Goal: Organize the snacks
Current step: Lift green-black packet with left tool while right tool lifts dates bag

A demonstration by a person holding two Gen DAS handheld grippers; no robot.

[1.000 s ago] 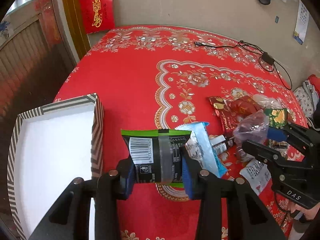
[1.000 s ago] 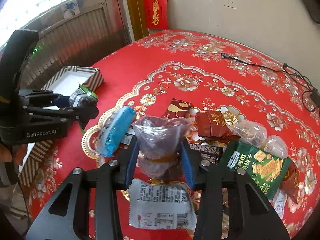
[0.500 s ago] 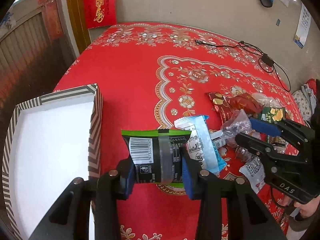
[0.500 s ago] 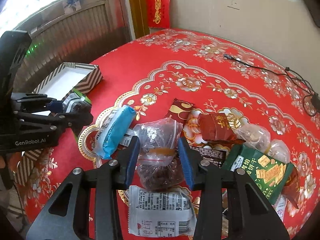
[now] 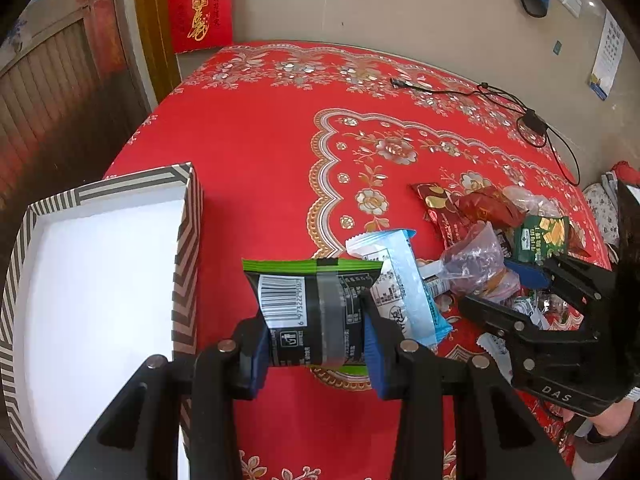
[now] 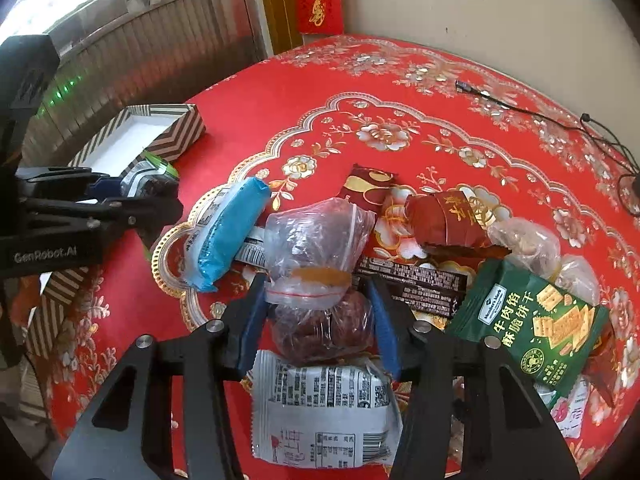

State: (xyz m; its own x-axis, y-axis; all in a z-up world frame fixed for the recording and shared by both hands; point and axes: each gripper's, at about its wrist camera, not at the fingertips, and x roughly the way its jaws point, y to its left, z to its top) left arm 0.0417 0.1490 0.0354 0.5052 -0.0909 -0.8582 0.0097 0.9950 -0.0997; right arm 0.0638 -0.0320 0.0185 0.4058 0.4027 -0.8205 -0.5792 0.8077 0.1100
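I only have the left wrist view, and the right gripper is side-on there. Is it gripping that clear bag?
Observer: No. The right gripper has just been opening. The clear bag sits between its fingers, but the pads no longer press it.
Operator: Anything else close to those fingers?
Observer: A white packet lies print side up just below the bag, between the two fingers.

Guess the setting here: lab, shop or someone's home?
Probably a home, a dining or living room. A round table under a red floral tablecloth, a red paper hanging with gold characters on the wall, and loose snacks piled on the table.
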